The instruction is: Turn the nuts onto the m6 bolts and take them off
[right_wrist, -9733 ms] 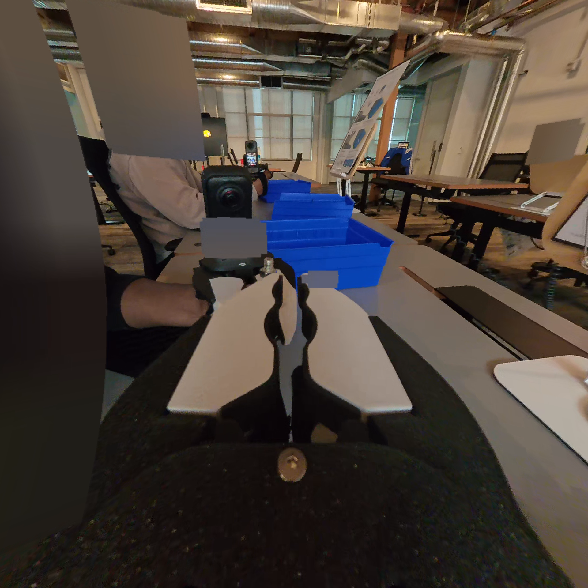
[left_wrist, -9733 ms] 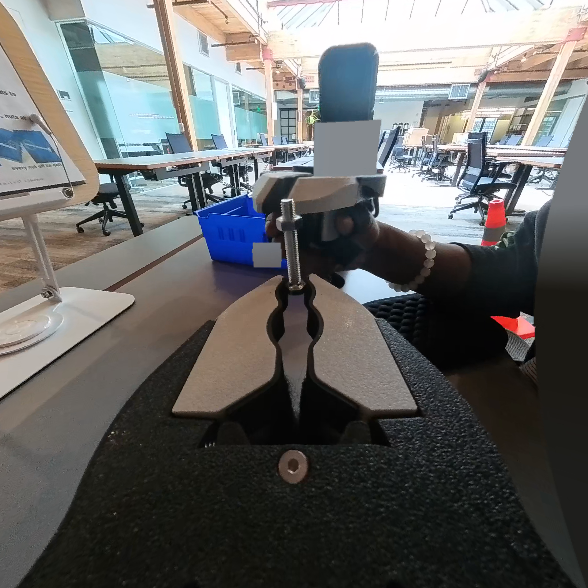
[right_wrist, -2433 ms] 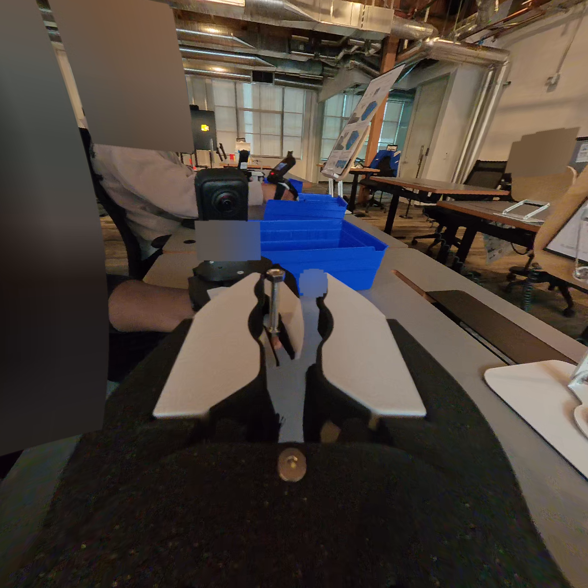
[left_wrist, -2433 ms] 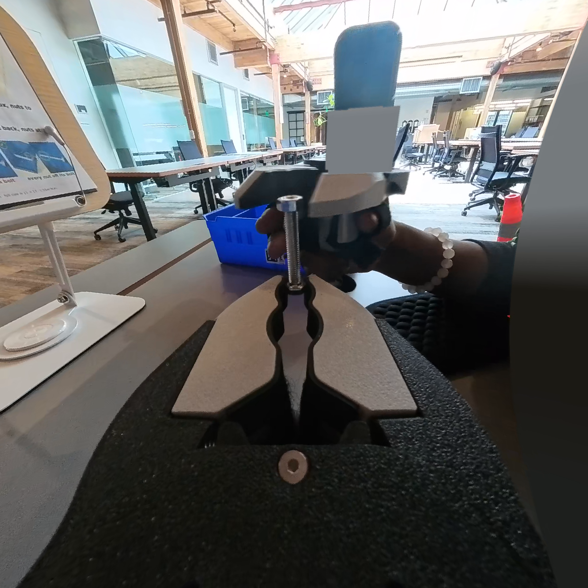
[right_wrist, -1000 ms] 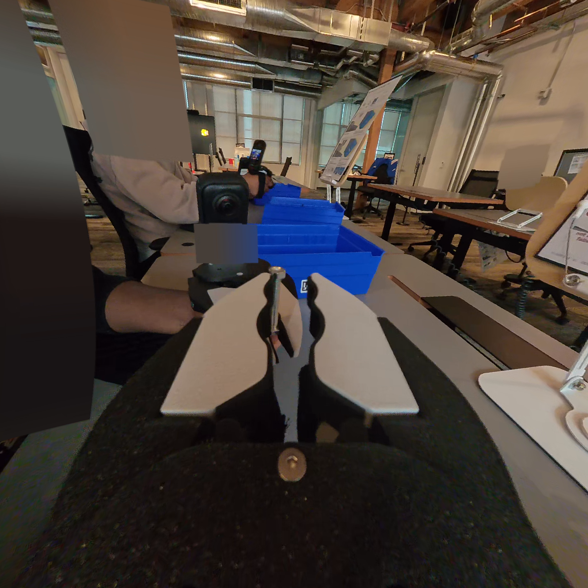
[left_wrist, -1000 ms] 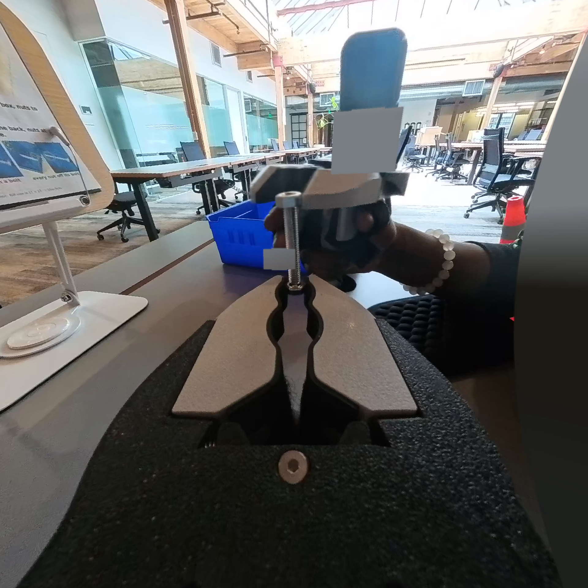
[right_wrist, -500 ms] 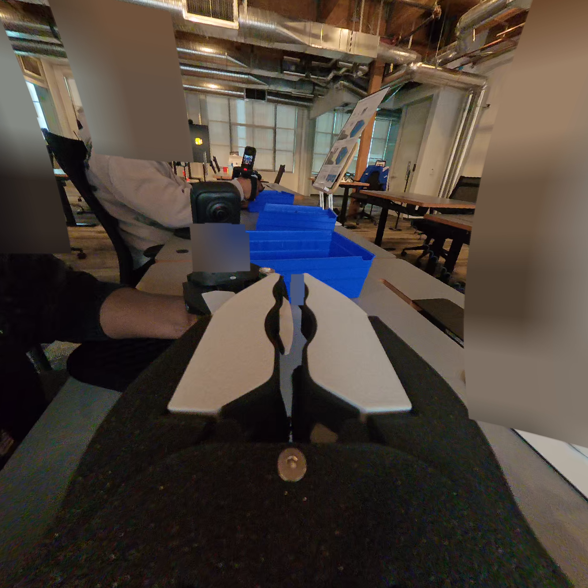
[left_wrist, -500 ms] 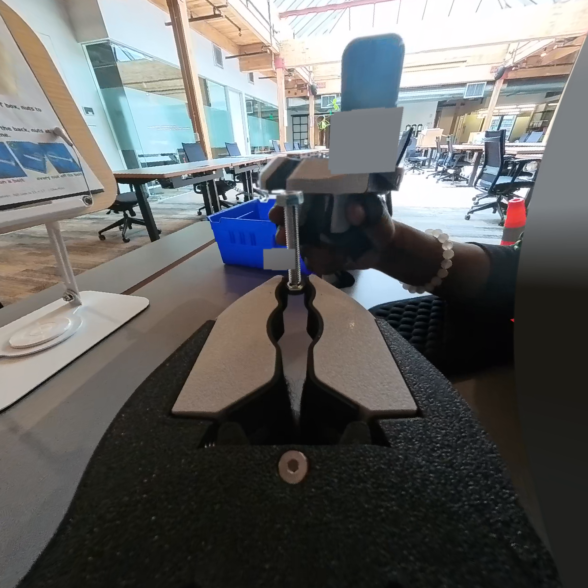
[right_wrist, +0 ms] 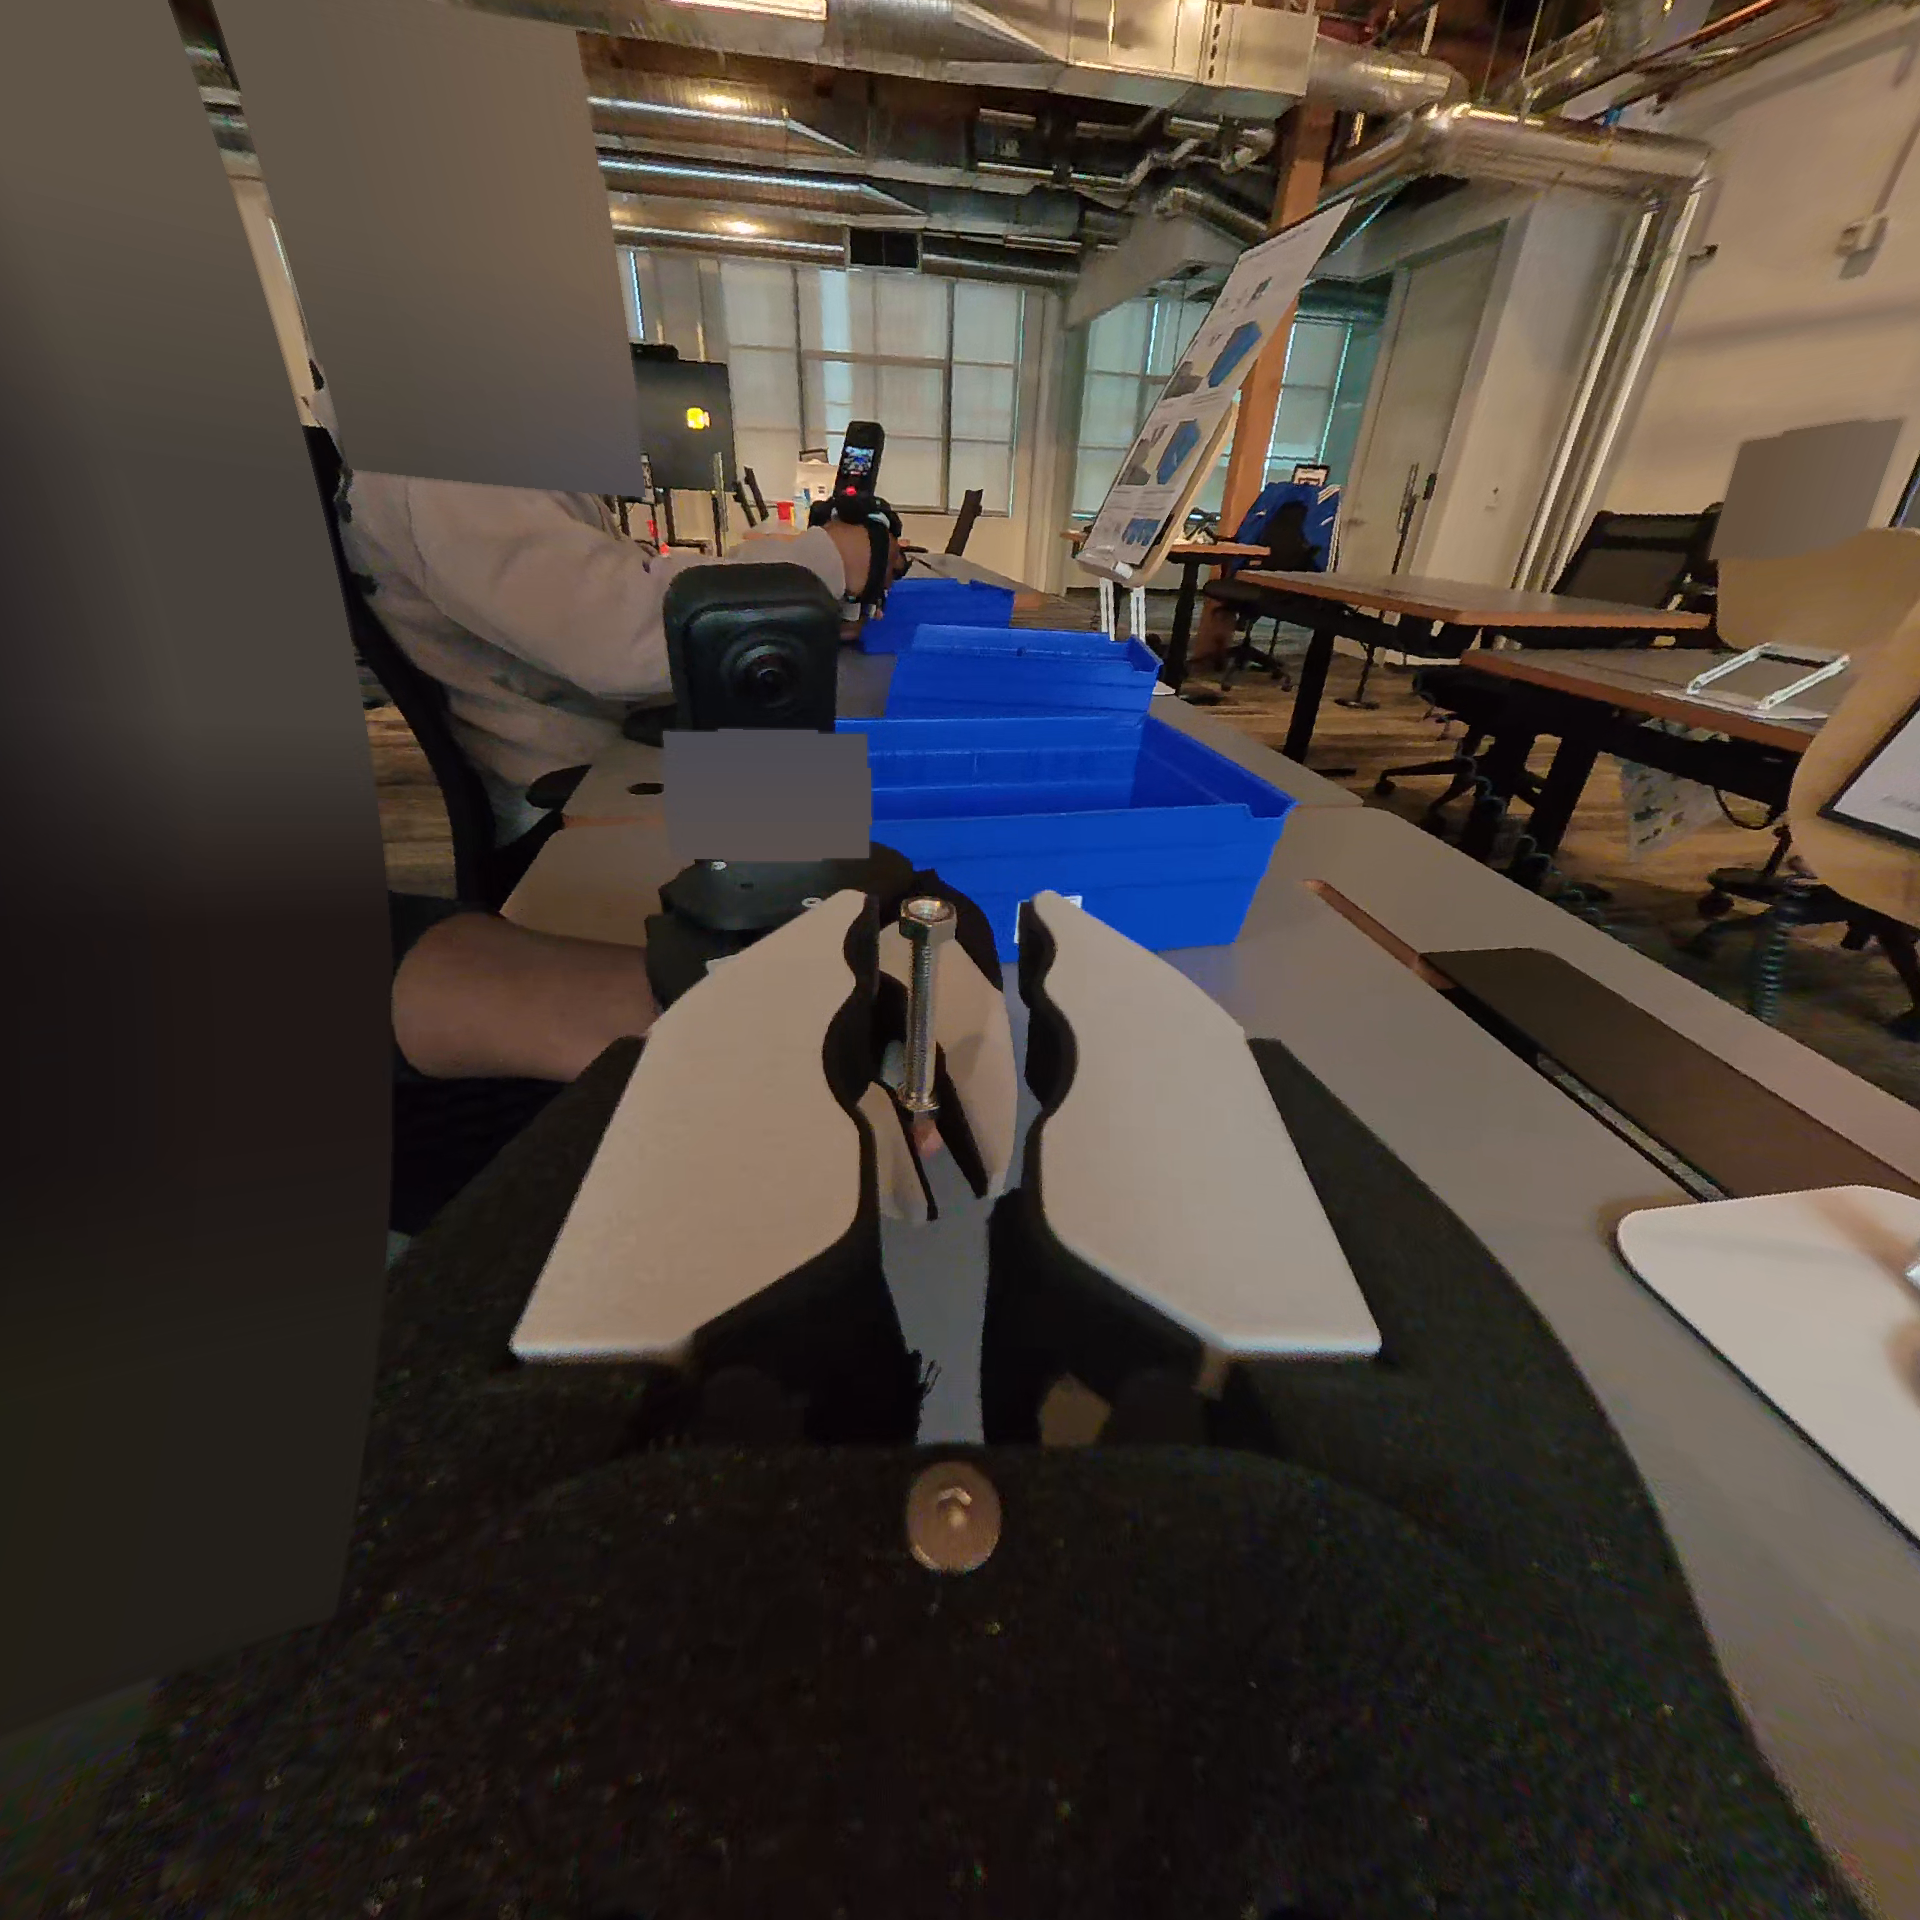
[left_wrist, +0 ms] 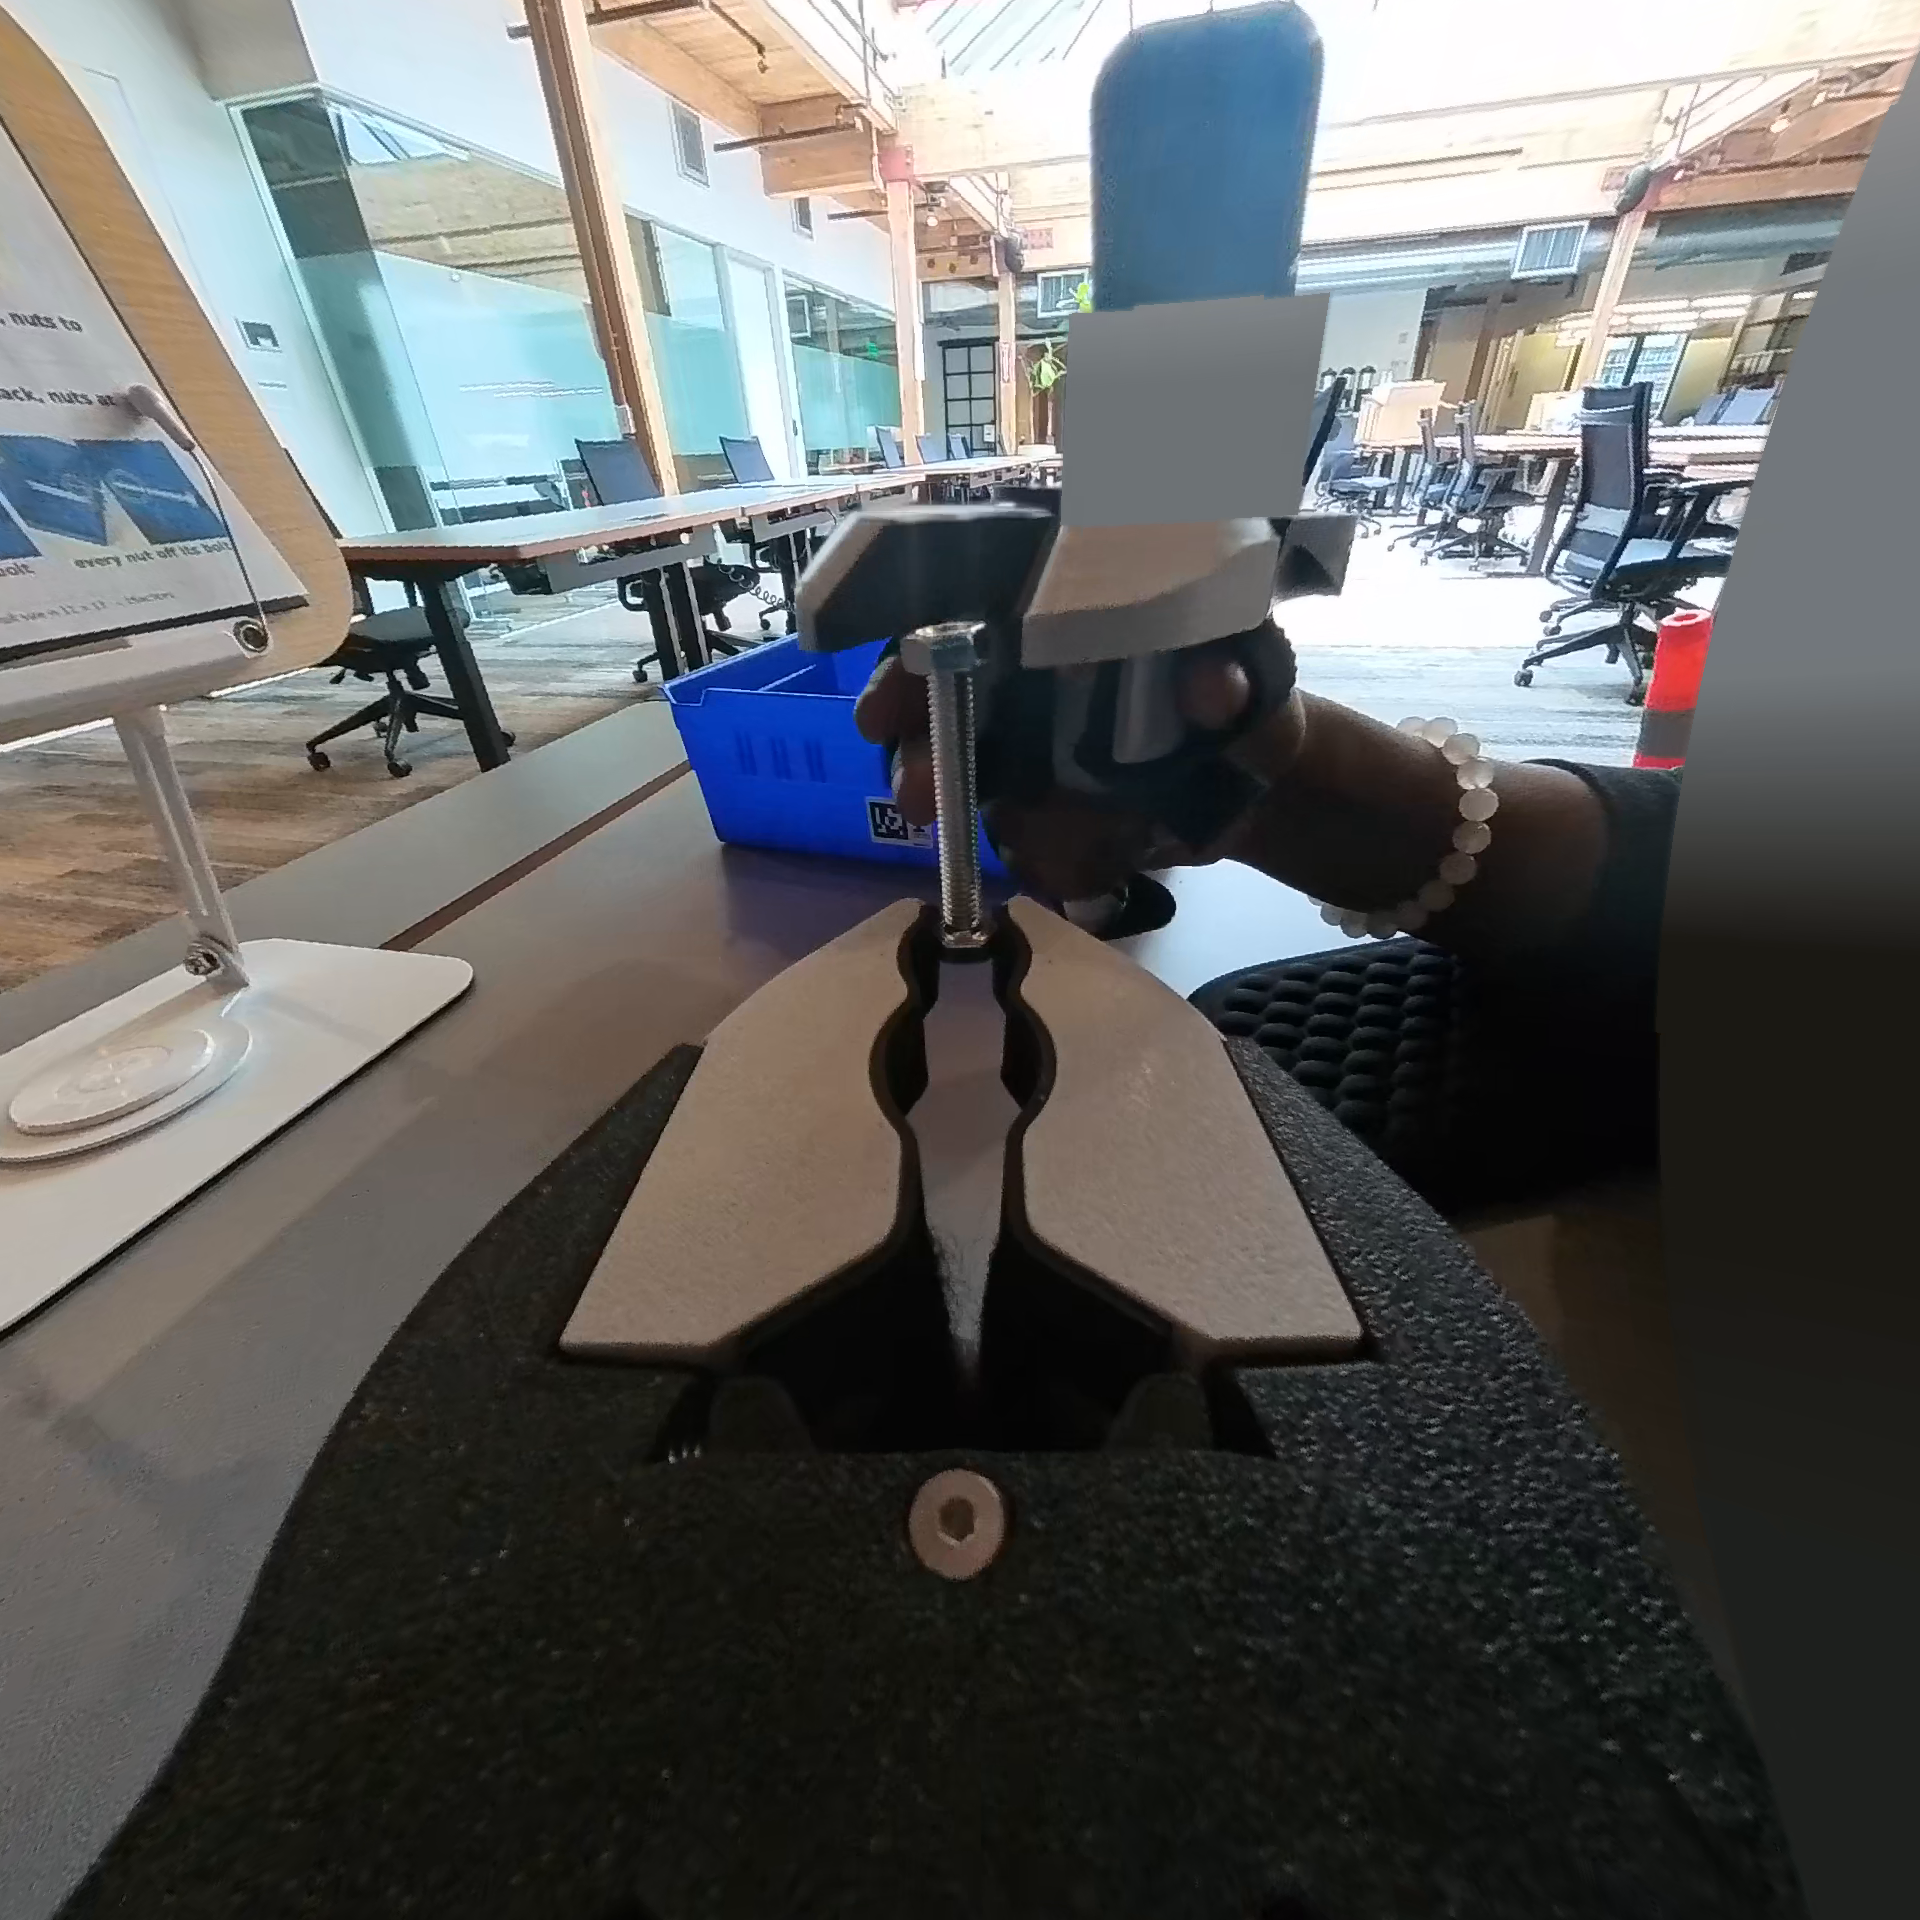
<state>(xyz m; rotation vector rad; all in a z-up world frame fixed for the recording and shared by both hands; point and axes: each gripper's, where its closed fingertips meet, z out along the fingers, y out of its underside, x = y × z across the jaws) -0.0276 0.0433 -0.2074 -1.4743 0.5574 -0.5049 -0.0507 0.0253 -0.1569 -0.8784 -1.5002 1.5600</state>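
My left gripper (left_wrist: 966,920) is shut on the hex head of a silver M6 bolt (left_wrist: 958,790) and holds it upright above the grey table (left_wrist: 499,997). A hex nut (left_wrist: 943,650) sits at the bolt's top end. My right gripper (right_wrist: 940,914) is open. Its fingers (right_wrist: 1049,935) stand on either side of the nut (right_wrist: 927,918) with a gap on both sides. In the left wrist view the right gripper (left_wrist: 1023,592) hovers over the bolt's top. In the right wrist view the left gripper's fingers (right_wrist: 982,1049) clamp the bolt's lower end.
A blue bin (left_wrist: 790,748) stands on the table behind the bolt, with more blue bins (right_wrist: 1091,862) beyond. A white sign stand (left_wrist: 208,977) is at the left. A black mesh pad (left_wrist: 1330,1018) lies right. A person (right_wrist: 520,603) sits at the neighbouring place. There is about 6 cm between the tips of the two grippers.
My right gripper was closed at the nut half a second ago and has now opened around it. The left gripper keeps the bolt upright and has not moved.
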